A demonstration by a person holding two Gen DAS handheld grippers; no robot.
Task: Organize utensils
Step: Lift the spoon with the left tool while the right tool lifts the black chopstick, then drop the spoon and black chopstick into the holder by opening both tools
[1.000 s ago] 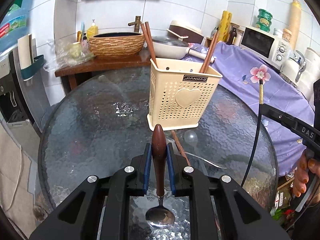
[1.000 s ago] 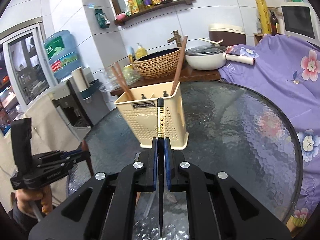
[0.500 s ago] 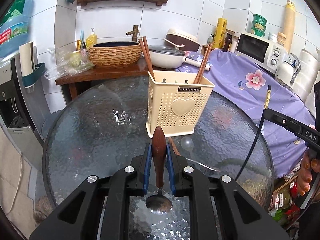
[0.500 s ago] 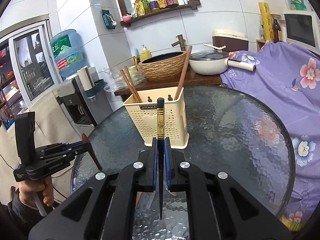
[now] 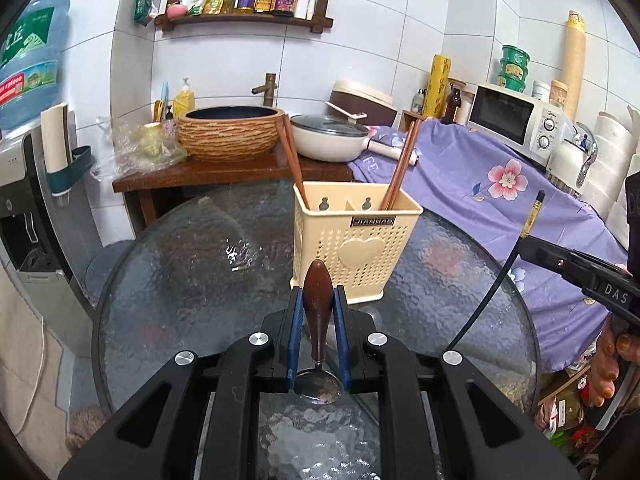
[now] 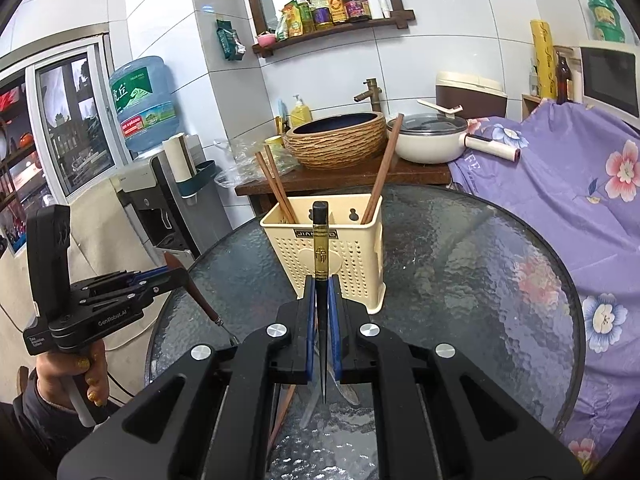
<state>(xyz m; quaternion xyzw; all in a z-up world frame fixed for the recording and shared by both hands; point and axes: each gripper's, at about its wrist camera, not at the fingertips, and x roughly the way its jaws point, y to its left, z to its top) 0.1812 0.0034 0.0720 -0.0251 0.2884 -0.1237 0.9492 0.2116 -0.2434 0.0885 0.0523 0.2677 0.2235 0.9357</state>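
Two grippers, both loaded. We see the left gripper [image 5: 318, 300] pinching a spoon [image 5: 318, 312] by its brown handle, handle end forward, metal bowl hanging under the jaws above the glass. Right gripper [image 6: 321, 296] is pressed together on a black chopstick [image 6: 320, 240] with a gold band, thick end up and forward, tip pointing down behind the jaws. Both hang over the round glass table [image 5: 192, 272]. Cream holder [image 5: 354, 244] stands on the table just ahead of both grippers, brown chopsticks [image 5: 400, 168] leaning in its left and right compartments. On the glass under the right gripper lie more utensils [image 6: 340, 390], blurred through the jaws, we can't tell which.
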